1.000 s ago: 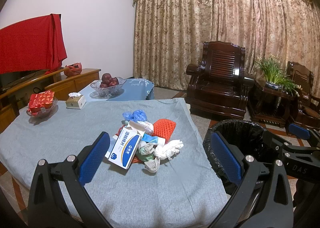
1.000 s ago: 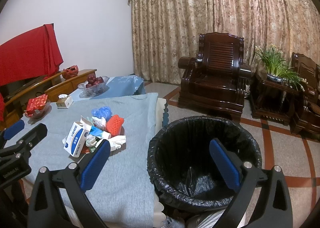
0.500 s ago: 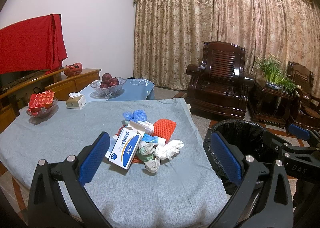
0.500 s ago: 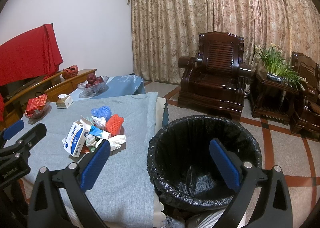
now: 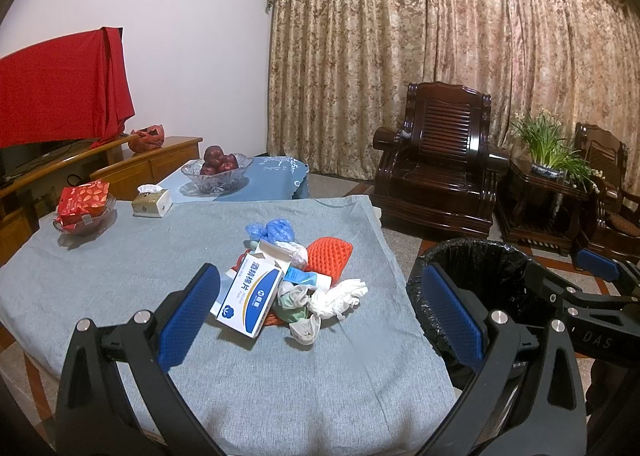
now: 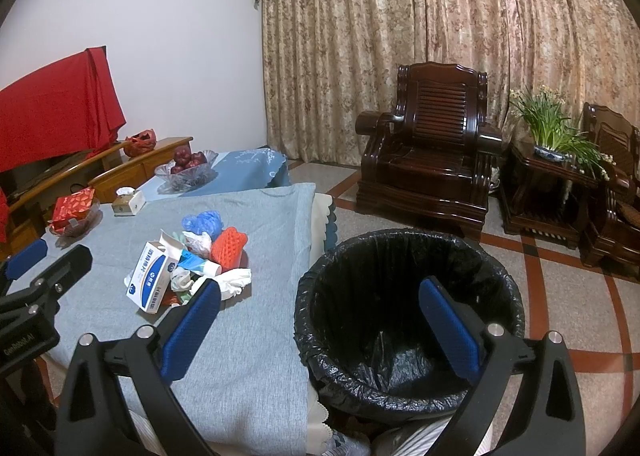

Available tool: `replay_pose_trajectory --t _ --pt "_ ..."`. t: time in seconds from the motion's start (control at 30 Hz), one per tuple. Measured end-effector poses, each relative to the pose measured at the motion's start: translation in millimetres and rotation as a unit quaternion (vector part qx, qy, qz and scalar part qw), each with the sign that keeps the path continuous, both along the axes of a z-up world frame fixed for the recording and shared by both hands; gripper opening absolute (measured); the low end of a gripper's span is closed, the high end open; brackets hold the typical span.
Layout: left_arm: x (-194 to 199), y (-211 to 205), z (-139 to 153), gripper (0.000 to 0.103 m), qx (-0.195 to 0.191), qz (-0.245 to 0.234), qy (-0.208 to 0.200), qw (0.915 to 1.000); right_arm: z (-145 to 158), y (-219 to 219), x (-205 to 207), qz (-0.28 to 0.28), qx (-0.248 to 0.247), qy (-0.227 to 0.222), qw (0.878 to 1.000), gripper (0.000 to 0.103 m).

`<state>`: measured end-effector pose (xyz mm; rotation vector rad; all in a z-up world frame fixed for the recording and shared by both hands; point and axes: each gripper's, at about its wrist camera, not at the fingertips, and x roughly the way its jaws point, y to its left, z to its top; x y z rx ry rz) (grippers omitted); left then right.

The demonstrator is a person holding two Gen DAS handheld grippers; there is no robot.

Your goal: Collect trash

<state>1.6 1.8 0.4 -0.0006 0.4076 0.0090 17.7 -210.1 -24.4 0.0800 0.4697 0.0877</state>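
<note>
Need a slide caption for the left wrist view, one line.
Open left hand-held gripper faces a trash pile on the grey tablecloth, black-lined bin at the right.

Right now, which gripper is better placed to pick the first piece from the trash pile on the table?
Left. The left gripper is open and faces the trash pile directly. The right gripper is also open, but it hangs over the bin, with the pile off to its left.

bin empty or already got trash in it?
Looks empty: the right wrist view shows only crumpled black liner at the bottom of the trash bin; the trash pile sits on the table.
</note>
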Motion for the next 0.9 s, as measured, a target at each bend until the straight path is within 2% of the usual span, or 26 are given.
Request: replay_pose_trajectory --t 0.6,0.73,0.83,0.87,0.9 --pt "0 7 -2 0.098 -0.001 0.0 0.001 1.0 -2 1 1 0.0 0.0 0.003 1.0 0.097" --pt "2 9 -2 0.098 -0.002 0.001 0.002 1.0 -10 1 2 0.001 -0.002 0.003 1.0 0.097" --pt "-1 19 -16 0.098 -0.005 0.002 0.004 1.0 -15 1 3 0.003 -0.003 0.006 1.0 0.097" --pt "0 20 -17 0.098 -0.006 0.003 0.005 1.0 -28 2 4 0.004 -0.003 0.007 1.0 0.097" --pt "0 22 -19 0.098 -0.007 0.005 0.005 1.0 -29 3 5 0.005 -0.003 0.008 1.0 0.097"
